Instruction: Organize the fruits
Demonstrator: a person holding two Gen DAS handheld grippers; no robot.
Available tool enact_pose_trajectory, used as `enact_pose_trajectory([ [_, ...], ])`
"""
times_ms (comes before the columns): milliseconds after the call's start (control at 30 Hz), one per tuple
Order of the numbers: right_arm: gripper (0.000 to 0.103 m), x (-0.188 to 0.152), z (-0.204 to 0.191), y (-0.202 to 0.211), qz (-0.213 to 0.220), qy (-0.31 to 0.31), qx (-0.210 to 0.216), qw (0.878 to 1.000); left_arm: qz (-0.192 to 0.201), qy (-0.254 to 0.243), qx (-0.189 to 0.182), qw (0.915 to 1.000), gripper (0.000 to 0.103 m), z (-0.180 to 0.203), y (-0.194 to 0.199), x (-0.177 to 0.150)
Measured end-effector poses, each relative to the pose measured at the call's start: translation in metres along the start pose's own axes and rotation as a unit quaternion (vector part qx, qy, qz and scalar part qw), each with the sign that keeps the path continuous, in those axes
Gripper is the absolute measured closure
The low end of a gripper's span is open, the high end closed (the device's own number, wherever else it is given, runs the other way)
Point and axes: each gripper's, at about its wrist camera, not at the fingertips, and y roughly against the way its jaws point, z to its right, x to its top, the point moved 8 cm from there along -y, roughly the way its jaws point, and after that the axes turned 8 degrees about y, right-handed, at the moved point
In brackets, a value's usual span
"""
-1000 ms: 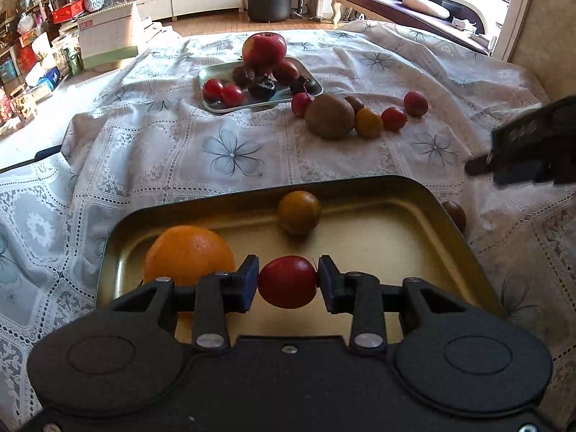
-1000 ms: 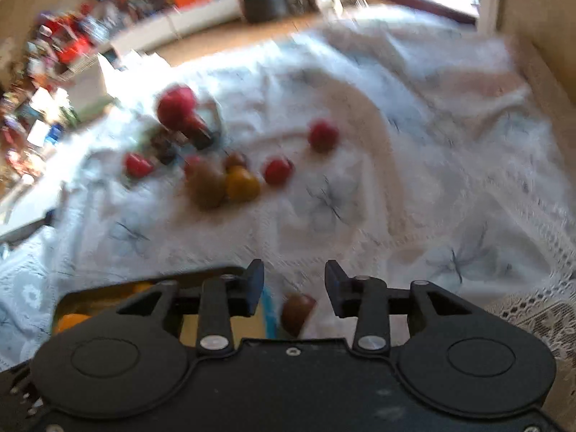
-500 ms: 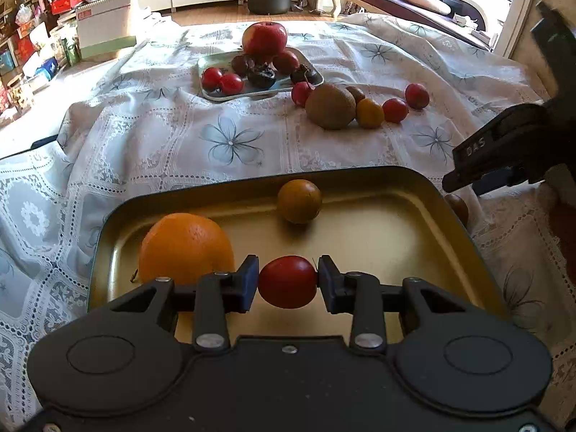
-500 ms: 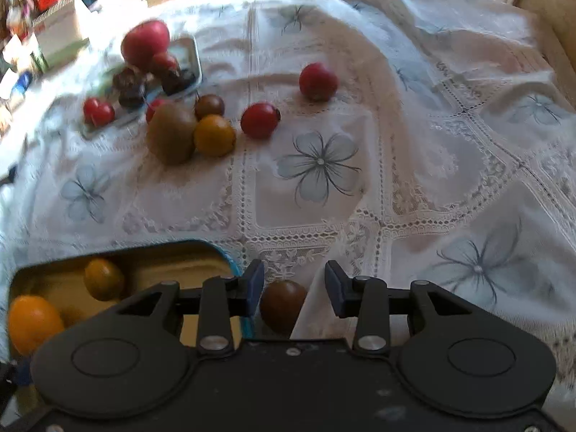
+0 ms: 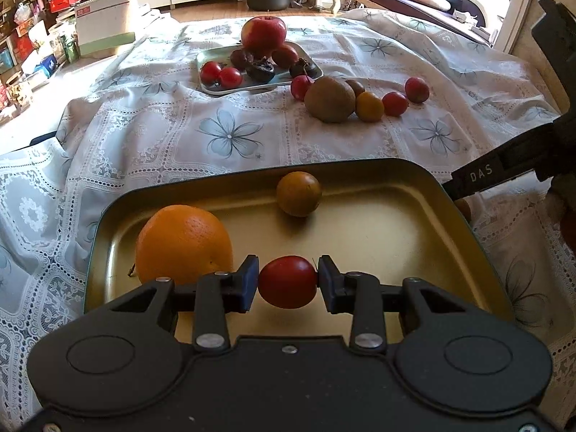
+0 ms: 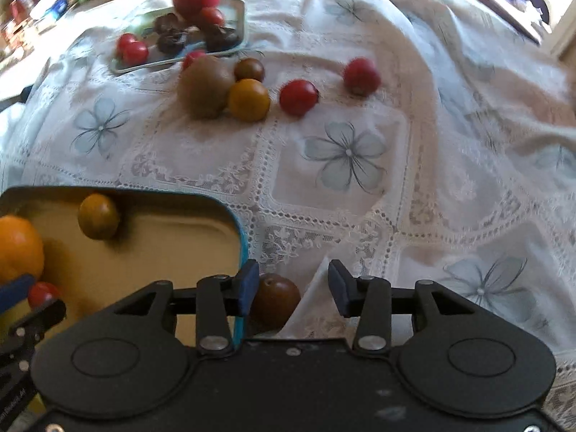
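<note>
My left gripper [image 5: 288,280] is shut on a small red tomato [image 5: 288,281] and holds it over the near part of the gold tray [image 5: 396,223]. In the tray lie an orange [image 5: 183,244] at the left and a brownish-yellow fruit [image 5: 298,193] at the back. My right gripper [image 6: 293,288] is open over a dark brown fruit [image 6: 275,298] that lies on the cloth just outside the tray's right rim [image 6: 239,248]; the fruit sits near its left finger. The right gripper also shows at the right edge of the left wrist view [image 5: 504,169].
A silver tray [image 5: 216,88] at the back holds a big red apple [image 5: 263,32], tomatoes and dark fruits. On the lace cloth between the trays lie a kiwi [image 5: 329,99], a yellow fruit [image 5: 369,107] and red fruits [image 5: 395,103]. Furniture and boxes stand beyond the table.
My right gripper has swung down and forward beside the gold tray, over the dark brown fruit. My left gripper has kept the red tomato over the tray, with the view closing in slightly.
</note>
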Motion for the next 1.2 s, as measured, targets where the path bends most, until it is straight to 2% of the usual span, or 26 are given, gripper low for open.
enact_pose_trajectory([
  [167,0.058,0.002,-0.005,-0.011,-0.022,0.055,-0.006,0.998,-0.002,-0.001,-0.001,1.0000,0.059,0.001,-0.001,-0.001],
  [367,0.055,0.001,0.007,-0.011,-0.061,0.089,0.078,0.991,-0.002,-0.002,-0.002,1.0000,0.059,0.002,-0.001,-0.001],
  [467,0.053,0.000,0.009,-0.013,-0.065,0.094,0.102,0.988,-0.006,-0.003,-0.004,1.0000,0.059,0.003,-0.002,-0.002],
  [567,0.053,-0.004,0.007,-0.008,-0.065,0.133,0.122,0.981,-0.006,-0.006,-0.003,1.0000,0.059,0.003,-0.002,-0.002],
  [667,0.056,-0.009,0.002,0.000,-0.066,0.202,0.111,0.971,-0.004,-0.007,-0.002,1.0000,0.059,0.004,-0.001,-0.002],
  [800,0.056,-0.009,-0.001,0.009,-0.035,0.263,0.103,0.959,-0.006,-0.009,-0.006,0.9999,0.059,0.006,-0.001,-0.003],
  [1000,0.057,-0.009,-0.015,0.006,-0.009,0.350,0.092,0.932,-0.011,-0.008,-0.009,0.9999,0.059,0.005,-0.002,-0.004],
  [1100,0.054,-0.015,-0.023,0.002,-0.016,0.387,0.102,0.916,-0.012,-0.005,-0.009,0.9999,0.059,0.003,-0.002,-0.004],
  [1200,0.054,-0.024,-0.031,-0.006,-0.020,0.429,0.090,0.898,-0.013,-0.004,-0.010,0.9999,0.059,0.003,-0.003,-0.004],
])
